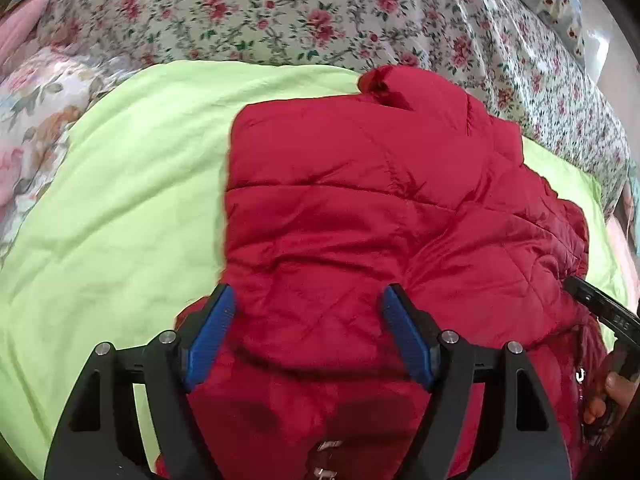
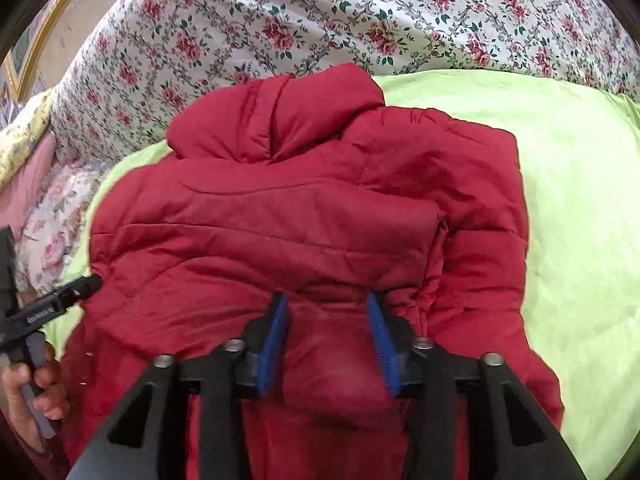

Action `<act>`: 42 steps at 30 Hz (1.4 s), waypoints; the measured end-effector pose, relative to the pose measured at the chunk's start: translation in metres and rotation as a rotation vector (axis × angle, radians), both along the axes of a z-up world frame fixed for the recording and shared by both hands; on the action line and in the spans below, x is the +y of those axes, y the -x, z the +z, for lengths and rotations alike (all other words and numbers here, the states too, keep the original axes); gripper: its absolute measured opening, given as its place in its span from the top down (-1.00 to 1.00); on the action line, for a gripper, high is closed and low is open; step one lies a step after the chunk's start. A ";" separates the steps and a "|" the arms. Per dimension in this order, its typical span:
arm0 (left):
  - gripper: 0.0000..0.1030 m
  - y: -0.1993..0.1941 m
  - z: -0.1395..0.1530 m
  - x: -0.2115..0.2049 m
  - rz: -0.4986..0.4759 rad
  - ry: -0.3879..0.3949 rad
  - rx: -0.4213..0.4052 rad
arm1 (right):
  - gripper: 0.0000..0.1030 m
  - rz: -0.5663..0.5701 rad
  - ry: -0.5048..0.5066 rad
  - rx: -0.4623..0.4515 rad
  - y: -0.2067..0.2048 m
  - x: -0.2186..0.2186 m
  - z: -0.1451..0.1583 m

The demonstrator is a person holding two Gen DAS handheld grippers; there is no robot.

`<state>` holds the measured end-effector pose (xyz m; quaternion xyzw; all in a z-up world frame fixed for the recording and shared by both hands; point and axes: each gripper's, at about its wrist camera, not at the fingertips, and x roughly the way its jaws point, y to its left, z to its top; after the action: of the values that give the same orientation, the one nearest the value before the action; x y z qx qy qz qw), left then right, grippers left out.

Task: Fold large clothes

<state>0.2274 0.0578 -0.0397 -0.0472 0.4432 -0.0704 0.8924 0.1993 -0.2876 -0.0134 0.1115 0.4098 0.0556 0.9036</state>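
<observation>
While it lies partly folded on a lime-green sheet [image 1: 120, 200], the red quilted jacket [image 1: 360, 208] shows diagonal and horizontal stitch lines, a puffy padded surface and many creases. Its hood [image 2: 276, 120] is bunched at the far end, towards a rose-patterned bedspread [image 2: 280, 20], and in the right wrist view a sleeve is folded across the body, its gathered cuff [image 2: 416, 300] ending close to the near fingers. The left gripper [image 1: 308, 304] stands with its blue-padded jaws wide apart over the near part of the jacket, nothing clamped; red fabric fills the space between them. The right gripper [image 2: 328, 300] has its jaws apart to a moderate width, with a hump of jacket fabric rising between the pads; whether the pads press on it cannot be determined. A hand [image 2: 36, 384] grips the handle of the other tool at the left edge of the right wrist view. A second floral quilt [image 1: 36, 112] lies beyond the sheet.
</observation>
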 end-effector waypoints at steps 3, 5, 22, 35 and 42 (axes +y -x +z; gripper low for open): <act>-0.48 0.013 0.007 0.008 0.013 0.008 -0.009 | -0.19 0.002 0.008 -0.018 0.017 0.003 0.014; -0.48 0.021 0.009 0.010 0.014 0.000 -0.010 | -0.20 0.012 0.009 -0.031 0.029 0.004 0.022; -0.48 0.108 0.022 0.036 -0.008 0.066 0.031 | -0.38 -0.008 -0.103 0.029 0.123 -0.013 0.034; -0.48 0.175 0.014 0.066 0.001 0.050 0.061 | -0.47 -0.083 -0.044 0.058 0.200 -0.032 0.028; -0.48 0.200 0.009 0.071 -0.012 0.004 0.075 | -0.56 -0.099 0.007 0.122 0.229 -0.035 0.019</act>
<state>0.0270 0.1289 -0.0305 -0.0489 0.4764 -0.0746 0.8747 -0.0296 -0.3222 0.0053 0.1314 0.4582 0.0024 0.8791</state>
